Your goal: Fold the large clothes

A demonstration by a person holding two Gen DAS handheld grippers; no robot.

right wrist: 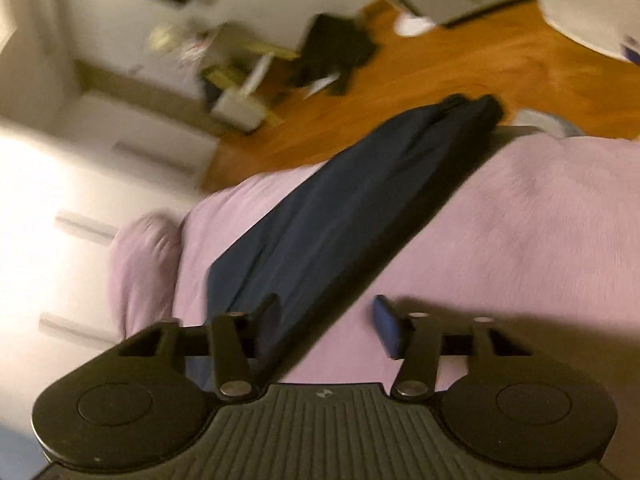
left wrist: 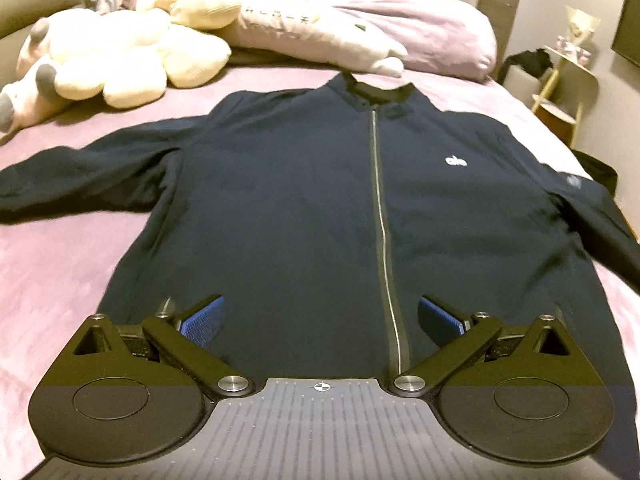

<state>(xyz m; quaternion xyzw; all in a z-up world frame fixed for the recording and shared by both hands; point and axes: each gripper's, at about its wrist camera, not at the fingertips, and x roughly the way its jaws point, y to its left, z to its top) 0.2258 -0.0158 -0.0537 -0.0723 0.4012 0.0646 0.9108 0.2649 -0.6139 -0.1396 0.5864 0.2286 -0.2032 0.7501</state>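
Observation:
A dark navy zip-up jacket [left wrist: 304,208] lies flat, front up and zipped, on the pink bed [left wrist: 52,272], collar far, hem near, both sleeves spread out. My left gripper [left wrist: 320,316] is open and empty, hovering over the hem, its blue pads either side of the zip. In the right wrist view one jacket sleeve [right wrist: 344,208] runs diagonally across the bed [right wrist: 520,240] with its cuff over the edge. My right gripper [right wrist: 326,324] is open and empty above the sleeve's near end, the left finger over the fabric, the right finger over the pink cover.
Cream and pink plush toys [left wrist: 112,60] and a lilac pillow [left wrist: 420,36] lie at the head of the bed. A small shelf [left wrist: 568,80] stands right of the bed. The wooden floor [right wrist: 400,80] with dark clothes [right wrist: 336,52] lies beyond the bed edge.

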